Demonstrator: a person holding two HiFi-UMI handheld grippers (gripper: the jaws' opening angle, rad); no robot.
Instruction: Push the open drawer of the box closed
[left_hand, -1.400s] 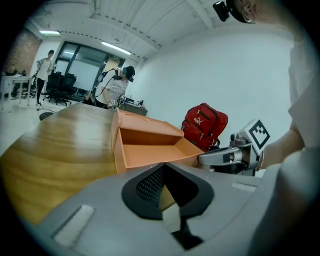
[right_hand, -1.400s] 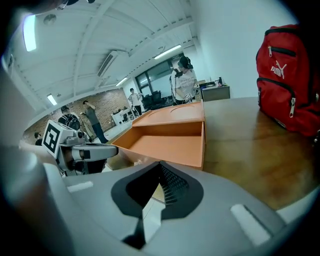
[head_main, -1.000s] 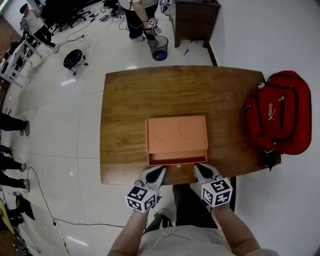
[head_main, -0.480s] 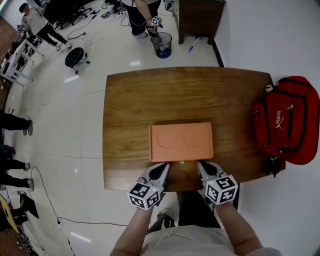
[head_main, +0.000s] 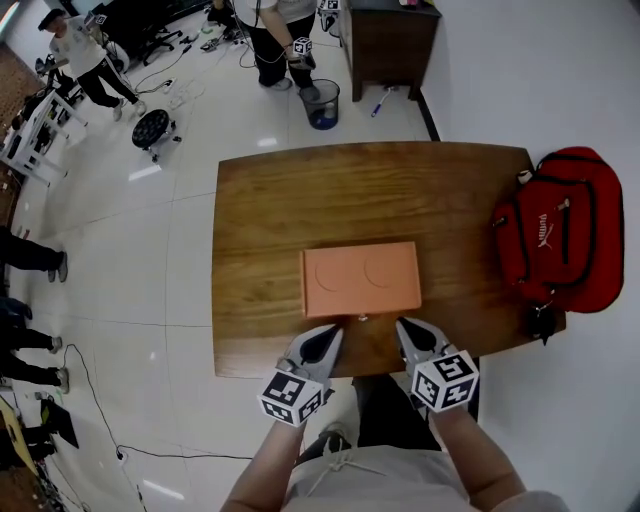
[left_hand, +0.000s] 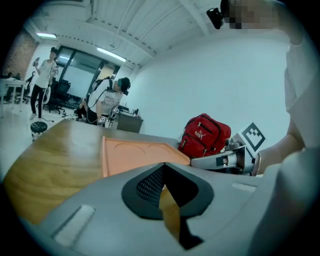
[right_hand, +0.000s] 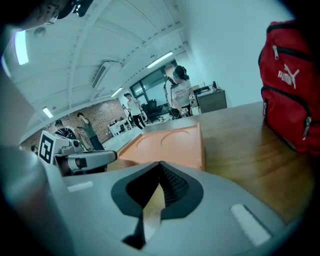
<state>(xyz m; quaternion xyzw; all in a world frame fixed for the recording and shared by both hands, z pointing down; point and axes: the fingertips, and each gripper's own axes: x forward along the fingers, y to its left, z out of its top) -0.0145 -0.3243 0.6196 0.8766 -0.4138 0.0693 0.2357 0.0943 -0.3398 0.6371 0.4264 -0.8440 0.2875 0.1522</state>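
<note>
The orange box (head_main: 362, 279) is a flat, smooth, matte rectangle with two shallow circles pressed into its lid. It sits on the near half of the desk (head_main: 300, 190), a glossy brown wood-grain top with rounded corners. Its drawer is in, the front flush with the box's near face, and a small knob (head_main: 362, 319) sticks out at the middle of that face.

The left claw (head_main: 330, 334) and the right claw (head_main: 404, 326) are grey plastic with black ribbed pads. They point at the box's near face, one on each side of the knob. The head view cannot settle whether their tips touch the box or stop just beside it.

The two gripper views show what the head view does not. Each claw has its tips pressed together with nothing between them, leaving a dark diamond-shaped hollow behind the tips.

A red fabric backpack (head_main: 560, 230) with black zips lies at the desk's right edge, well apart from the box. Only the head view shows the knob, and a dark wastebasket (head_main: 322, 103) on the shiny tiled floor (head_main: 150, 250) beyond the desk.
</note>
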